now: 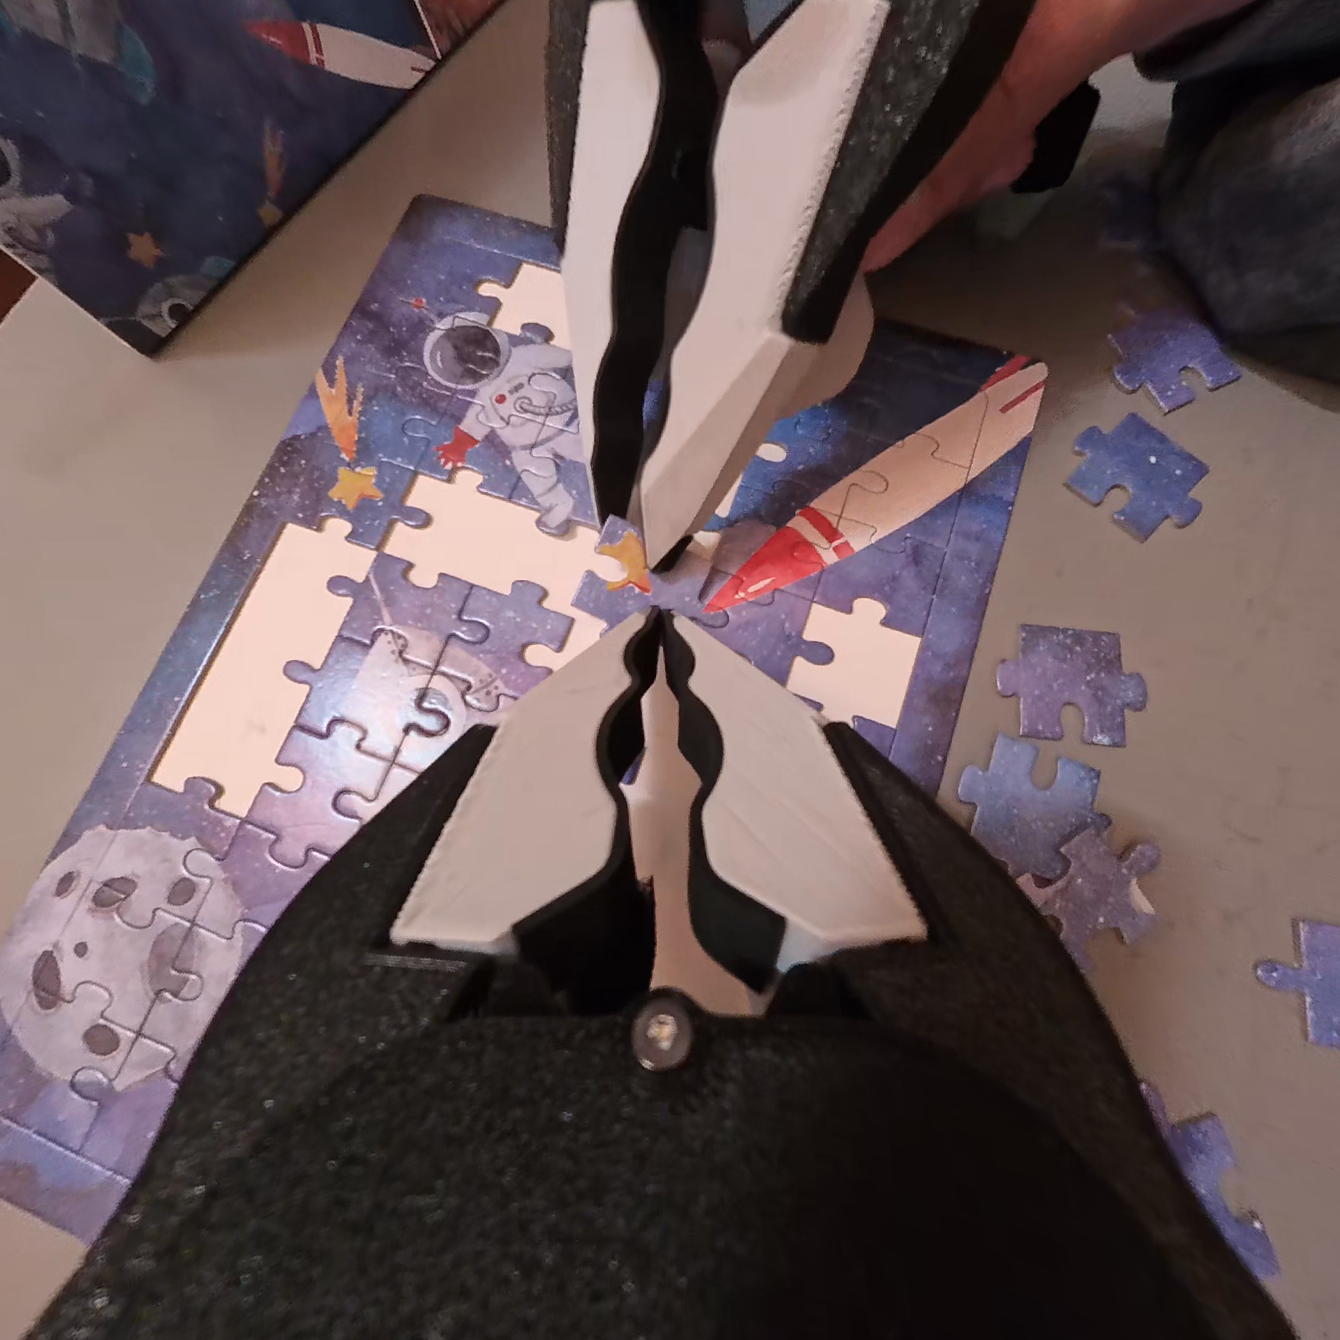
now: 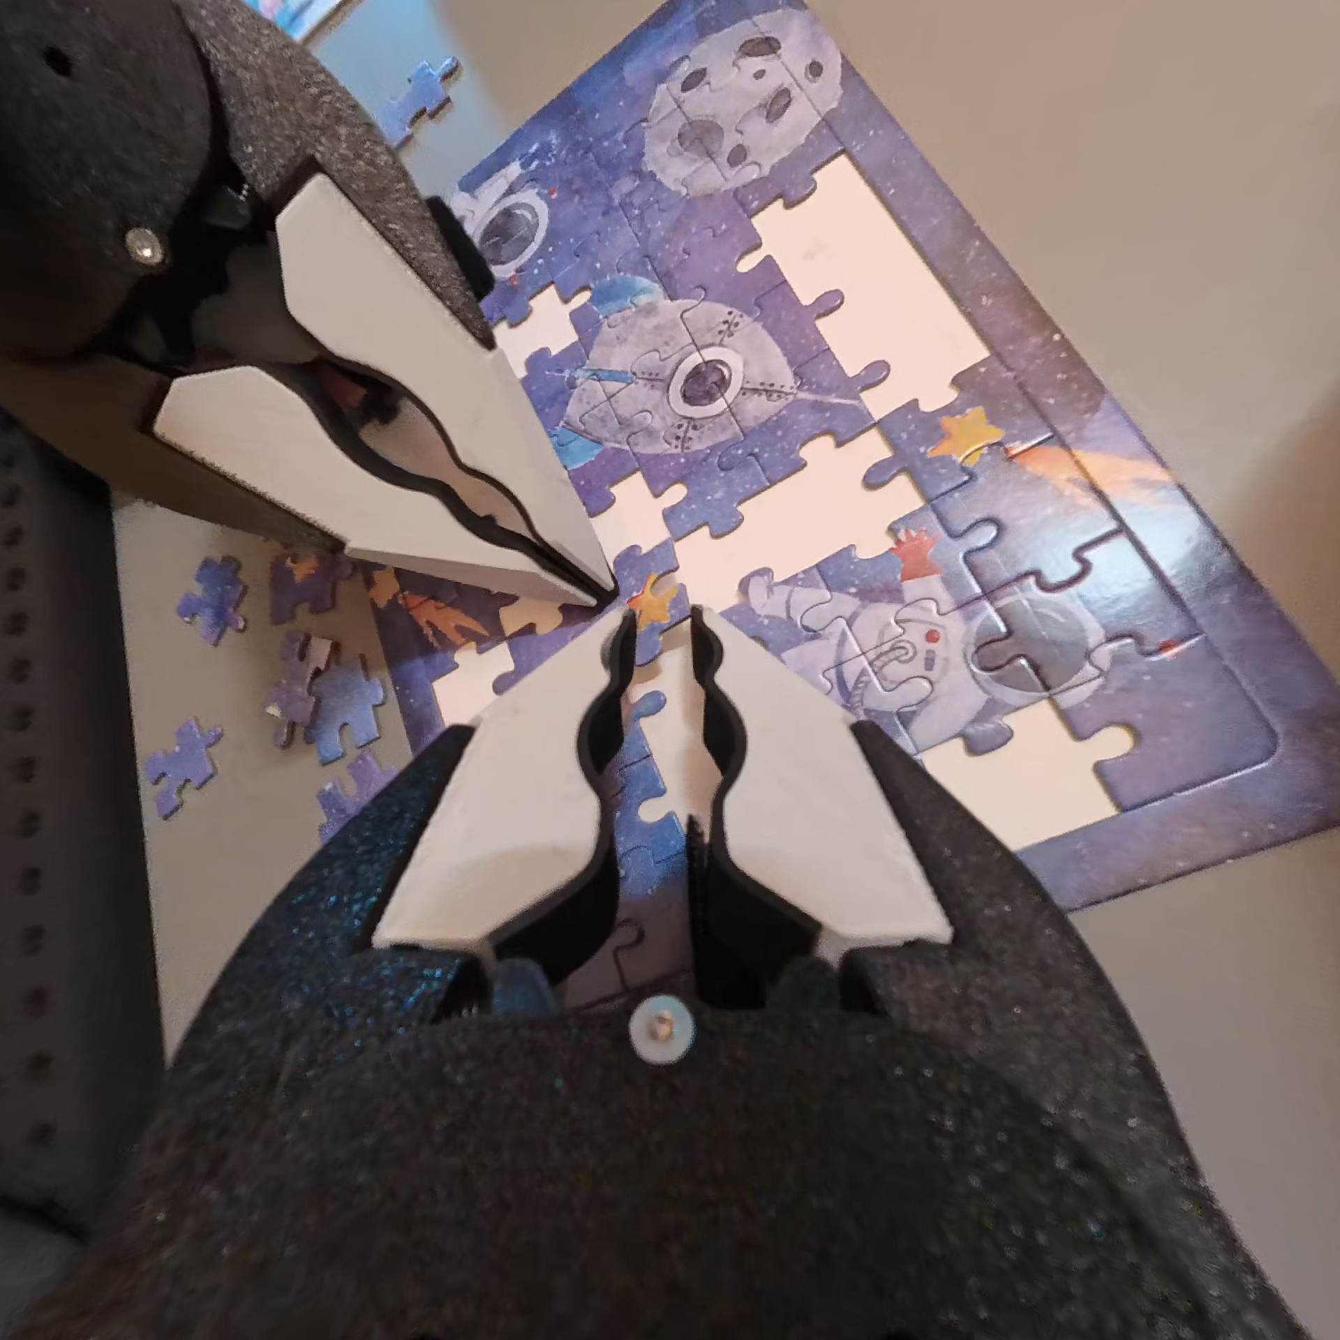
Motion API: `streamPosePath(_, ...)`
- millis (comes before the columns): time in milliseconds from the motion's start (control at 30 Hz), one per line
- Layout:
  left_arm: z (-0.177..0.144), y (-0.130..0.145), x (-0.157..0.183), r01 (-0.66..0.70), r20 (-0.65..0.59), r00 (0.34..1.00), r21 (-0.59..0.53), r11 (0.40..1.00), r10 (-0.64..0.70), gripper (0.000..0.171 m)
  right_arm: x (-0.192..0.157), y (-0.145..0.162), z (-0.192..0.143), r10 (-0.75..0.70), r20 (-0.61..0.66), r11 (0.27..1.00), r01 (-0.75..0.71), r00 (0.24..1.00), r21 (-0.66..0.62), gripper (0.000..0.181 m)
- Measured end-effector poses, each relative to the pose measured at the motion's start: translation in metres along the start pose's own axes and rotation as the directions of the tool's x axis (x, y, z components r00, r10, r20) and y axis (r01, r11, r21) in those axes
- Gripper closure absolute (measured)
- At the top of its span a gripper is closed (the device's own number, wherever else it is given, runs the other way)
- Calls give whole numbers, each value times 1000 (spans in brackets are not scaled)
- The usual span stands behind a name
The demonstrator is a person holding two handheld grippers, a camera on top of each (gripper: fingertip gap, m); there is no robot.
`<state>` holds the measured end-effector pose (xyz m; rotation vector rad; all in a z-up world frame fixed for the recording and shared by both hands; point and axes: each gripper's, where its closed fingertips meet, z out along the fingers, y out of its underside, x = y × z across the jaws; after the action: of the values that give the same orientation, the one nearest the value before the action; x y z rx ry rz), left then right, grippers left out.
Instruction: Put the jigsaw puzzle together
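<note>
Mid-placement of star-marked puzzle piece (image 2: 650, 591) over jigsaw puzzle (image 1: 406, 652) on table (image 1: 145, 449), near middle of board beside rocket (image 1: 855, 507) and astronaut (image 2: 892, 645). Left hand-held gripper (image 1: 658, 613) pinched together on piece's corner. Right hand-held gripper (image 2: 663, 623) slightly apart, fingertips at piece's opposite edge, contact unclear. Several white gaps unfilled; loose pieces (image 1: 1138, 475) scattered beside board. Next, by judgement: line tabs up with adjoining gap, lower flat, press down, then let go.
</note>
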<state>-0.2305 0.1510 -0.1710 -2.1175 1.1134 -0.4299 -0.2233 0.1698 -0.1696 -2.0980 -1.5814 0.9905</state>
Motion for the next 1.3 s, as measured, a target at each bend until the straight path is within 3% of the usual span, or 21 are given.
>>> streamPosePath(133, 1, 2, 0, 25, -7, 1000, -5, 1000, -25, 171, 11, -7, -15, -55, -114, 998, 58, 992, 23, 159)
streamPosePath(267, 1, 2, 0, 52, -17, 999, -7, 999, -52, 171, -7, -13, -17, -93, -51, 994, 95, 994, 47, 181)
streamPosePath(400, 0, 1, 0, 54, -11, 998, -9, 999, -54, 171, -5, 7, 0, -113, -70, 990, 107, 991, -92, 181)
streamPosePath(733, -11, -1, -15, 128, -19, 992, 21, 992, -128, 171, -4, 6, 3, -145, -92, 986, 136, 985, -98, 181)
streamPosePath(833, -7, -3, -11, 92, -8, 996, 33, 995, -92, 171, -4, 6, 3, -151, -97, 985, 141, 984, -100, 181)
streamPosePath(1000, 1, 3, -8, 94, -1, 996, -20, 995, -94, 171, -4, 6, 3, -155, -98, 984, 145, 983, -102, 181)
streamPosePath(1167, 1, 3, -8, 122, -16, 992, -8, 993, -122, 171, -24, -3, -4, -129, 10, 991, 129, 992, -37, 181)
streamPosePath(1233, 1, 3, -8, 122, -13, 992, -11, 993, -122, 171, -18, 11, 2, -136, -23, 983, 132, 990, -123, 181)
streamPosePath(1300, 1, 3, -8, 111, -1, 994, -16, 994, -111, 171, -14, 13, 3, -122, -34, 985, 117, 992, -124, 181)
